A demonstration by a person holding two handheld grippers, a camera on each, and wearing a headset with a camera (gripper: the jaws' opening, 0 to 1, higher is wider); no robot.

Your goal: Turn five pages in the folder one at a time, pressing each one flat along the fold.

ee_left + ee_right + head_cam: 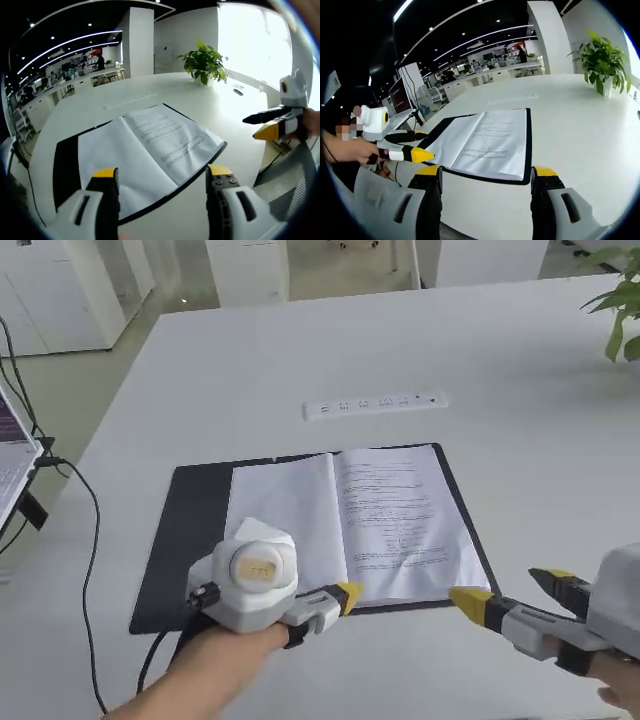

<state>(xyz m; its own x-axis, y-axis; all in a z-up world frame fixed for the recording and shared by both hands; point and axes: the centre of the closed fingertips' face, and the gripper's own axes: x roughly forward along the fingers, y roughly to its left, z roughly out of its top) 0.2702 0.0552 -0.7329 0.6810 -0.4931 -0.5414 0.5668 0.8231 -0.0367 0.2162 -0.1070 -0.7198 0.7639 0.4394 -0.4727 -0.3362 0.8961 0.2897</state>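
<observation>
A black folder lies open on the white table. It shows a blank page on its left and a printed page on its right, both lying flat. My left gripper hovers open over the folder's near edge, below the blank page, with nothing between its jaws. My right gripper is open too, off the folder's near right corner and apart from it. In the left gripper view the folder lies just beyond the open jaws of the left gripper. In the right gripper view the folder sits ahead of the right gripper.
A white power strip lies beyond the folder. A potted plant stands at the far right. A laptop sits at the left edge, and a black cable runs along the table's left side.
</observation>
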